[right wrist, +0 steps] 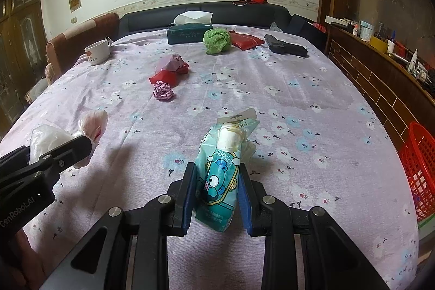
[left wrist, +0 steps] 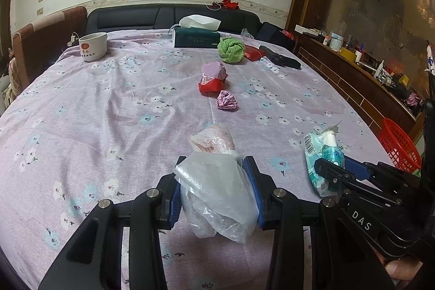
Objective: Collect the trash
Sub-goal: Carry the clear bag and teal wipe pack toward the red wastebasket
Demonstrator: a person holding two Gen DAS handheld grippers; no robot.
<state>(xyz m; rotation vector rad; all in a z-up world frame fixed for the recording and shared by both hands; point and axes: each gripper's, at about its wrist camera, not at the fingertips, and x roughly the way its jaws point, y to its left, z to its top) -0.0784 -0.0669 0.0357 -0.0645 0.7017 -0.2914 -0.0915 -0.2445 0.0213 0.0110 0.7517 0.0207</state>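
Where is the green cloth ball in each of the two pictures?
Left wrist view: the green cloth ball sits far up the table, just right of centre, right of the tissue box.
Right wrist view: the green cloth ball is again at the far end, at centre, right of the tissue box.
Shared landmark: the tissue box, directly left of the ball in both.
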